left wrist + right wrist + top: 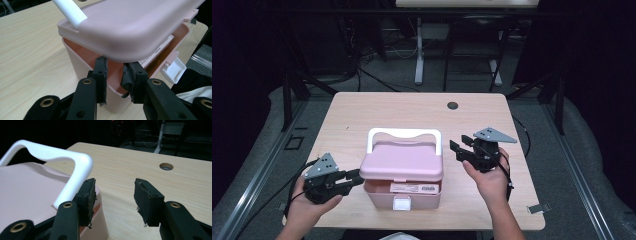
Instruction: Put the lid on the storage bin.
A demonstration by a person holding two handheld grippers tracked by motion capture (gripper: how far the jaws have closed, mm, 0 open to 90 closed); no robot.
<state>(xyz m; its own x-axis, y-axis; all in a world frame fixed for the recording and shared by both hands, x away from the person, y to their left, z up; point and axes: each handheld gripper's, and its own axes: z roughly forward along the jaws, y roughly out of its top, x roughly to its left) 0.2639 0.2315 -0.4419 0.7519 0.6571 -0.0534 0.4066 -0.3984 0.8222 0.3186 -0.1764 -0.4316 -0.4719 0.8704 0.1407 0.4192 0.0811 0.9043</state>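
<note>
Your pink box (402, 196) sits near the front edge of the counter (362, 107), about midway between your two hands. Its lid (403, 161) is lifted at the front, tilted up off the rim, so you can see into the reddish inside and a white label (413, 188) with a barcode. The white handle (404, 136) stands upright along the back of the lid, and the white latch (401, 203) hangs down on the front wall.

Your left tool (353, 177) is at the box's left front corner, pointing right. In the left gripper view its two jaws stand partly apart, right under the raised corner of the lid, with the box's rim running between them; the tips look tucked against the underside of the lid. Whether the pads press on the rim I cannot tell, as there is space between them.

Your right tool (460, 145) is held just off the right end of the handle, pointing left. In the right gripper view its jaws are spread wide with nothing between them but bare counter; the left-hand pad (88, 195) in that view is just beside the handle's post, close enough that contact is hard to judge. A round hole (452, 105) lies well behind the box.
</note>
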